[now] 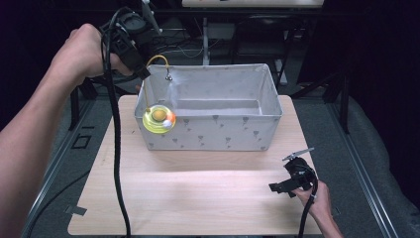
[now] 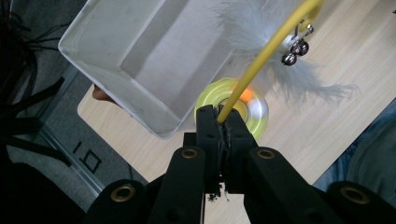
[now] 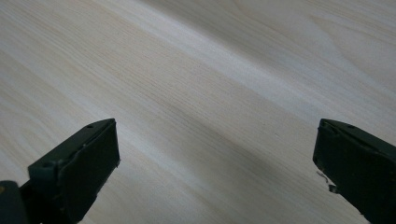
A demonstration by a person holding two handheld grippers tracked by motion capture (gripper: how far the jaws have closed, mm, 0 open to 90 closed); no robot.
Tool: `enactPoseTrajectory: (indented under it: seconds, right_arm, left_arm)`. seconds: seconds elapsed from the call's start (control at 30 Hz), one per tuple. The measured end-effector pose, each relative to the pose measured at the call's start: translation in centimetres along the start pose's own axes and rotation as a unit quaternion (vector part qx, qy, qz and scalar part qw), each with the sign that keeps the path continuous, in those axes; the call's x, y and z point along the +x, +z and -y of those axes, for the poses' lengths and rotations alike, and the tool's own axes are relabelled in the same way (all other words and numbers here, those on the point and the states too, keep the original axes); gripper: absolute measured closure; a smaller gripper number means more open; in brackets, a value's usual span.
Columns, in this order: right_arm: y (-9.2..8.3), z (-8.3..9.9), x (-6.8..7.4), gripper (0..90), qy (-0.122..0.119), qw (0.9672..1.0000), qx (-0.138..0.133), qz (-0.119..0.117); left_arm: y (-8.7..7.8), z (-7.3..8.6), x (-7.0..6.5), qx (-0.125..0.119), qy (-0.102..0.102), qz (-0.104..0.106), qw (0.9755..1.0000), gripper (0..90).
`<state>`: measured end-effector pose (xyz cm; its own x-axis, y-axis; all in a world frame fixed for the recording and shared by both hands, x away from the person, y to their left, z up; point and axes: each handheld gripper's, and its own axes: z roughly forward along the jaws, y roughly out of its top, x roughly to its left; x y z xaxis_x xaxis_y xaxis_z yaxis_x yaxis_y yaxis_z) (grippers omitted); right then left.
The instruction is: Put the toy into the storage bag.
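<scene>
the table (image 1: 198, 198) was light wood, with a grey fabric bin (image 1: 223, 134) sat toward its far side, open top, nothing visible inside. the left gripper (image 2: 219, 122) was up above the bin's left end, jaws clamped tight on a yellow wand (image 2: 266, 51). that wand curved over and carried a cat toy: a yellow-green disc (image 1: 158, 119) with an orange ball, hanging at the bin's front left corner, plus a wispy feather (image 2: 261, 28) and little bells (image 2: 294, 49). the right gripper (image 3: 215, 158) sat low over bare table near the front right, jaws wide apart, holding nothing.
</scene>
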<state>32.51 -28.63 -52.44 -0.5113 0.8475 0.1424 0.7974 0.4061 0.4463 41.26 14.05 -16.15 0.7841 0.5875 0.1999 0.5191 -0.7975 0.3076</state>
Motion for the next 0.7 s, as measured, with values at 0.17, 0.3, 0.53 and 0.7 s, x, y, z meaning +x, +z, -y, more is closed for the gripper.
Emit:
enactPoseTrajectory:
  seconds: [0.17, 0.3, 0.53, 0.7]
  right_arm:
    - [0.1, 0.0, 0.0, 0.3, -0.001, 1.0, -0.002, 0.002]
    - [0.1, 0.0, 0.0, 0.3, -0.001, 1.0, -0.003, 0.002]
    - [0.0, 0.0, 0.1, 0.4, 0.001, 1.0, 0.001, 0.002]
    - [0.0, 0.0, 0.1, 0.4, 0.0, 1.0, 0.002, 0.001]
  left_arm:
    - [-0.1, -0.6, 1.0, 0.002, -0.012, -0.006, 0.9999, 88.0]
    - [-0.1, -1.0, 1.8, 0.005, -0.025, -0.012, 0.9996, 88.0]
    - [0.0, -1.7, 3.3, 0.007, -0.052, -0.022, 0.9984, 88.0]
    - [0.4, -2.3, 3.5, 0.017, -0.057, -0.04, 0.9974, 88.0]
